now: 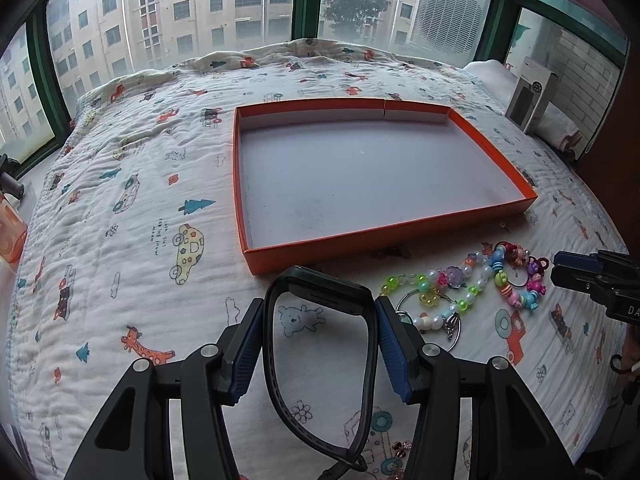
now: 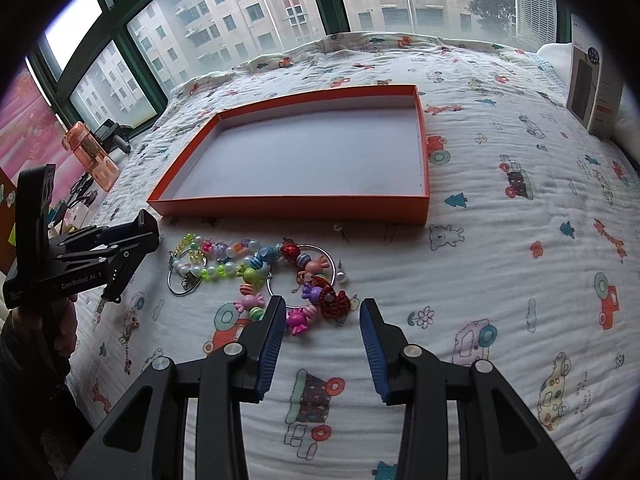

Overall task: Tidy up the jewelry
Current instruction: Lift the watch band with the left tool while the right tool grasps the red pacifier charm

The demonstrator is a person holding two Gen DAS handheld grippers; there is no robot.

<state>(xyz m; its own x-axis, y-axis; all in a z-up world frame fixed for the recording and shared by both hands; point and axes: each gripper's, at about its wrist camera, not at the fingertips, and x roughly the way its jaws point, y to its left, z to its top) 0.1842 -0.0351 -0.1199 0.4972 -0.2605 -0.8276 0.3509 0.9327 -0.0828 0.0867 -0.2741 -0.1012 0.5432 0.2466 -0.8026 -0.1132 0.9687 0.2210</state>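
On the bed (image 1: 140,208), at six o'clock from the orange tray (image 1: 384,236), the left claw (image 1: 320,312) clamps a black watch band (image 1: 324,288); the right claw (image 2: 322,312) stands apart, empty, over the bead bracelets (image 2: 256,268).

Bed (image 1: 132,208) lying under a white quilt printed with cartoon cars and animals, green-framed windows (image 1: 308,0) showing beige apartment blocks (image 2: 280,4) and a tree (image 1: 354,6), grey daylight coming in

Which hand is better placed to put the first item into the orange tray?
Left. The left gripper already clamps the black watch band just in front of the empty orange tray. The right gripper holds nothing, jaws apart over the beaded jewelry.
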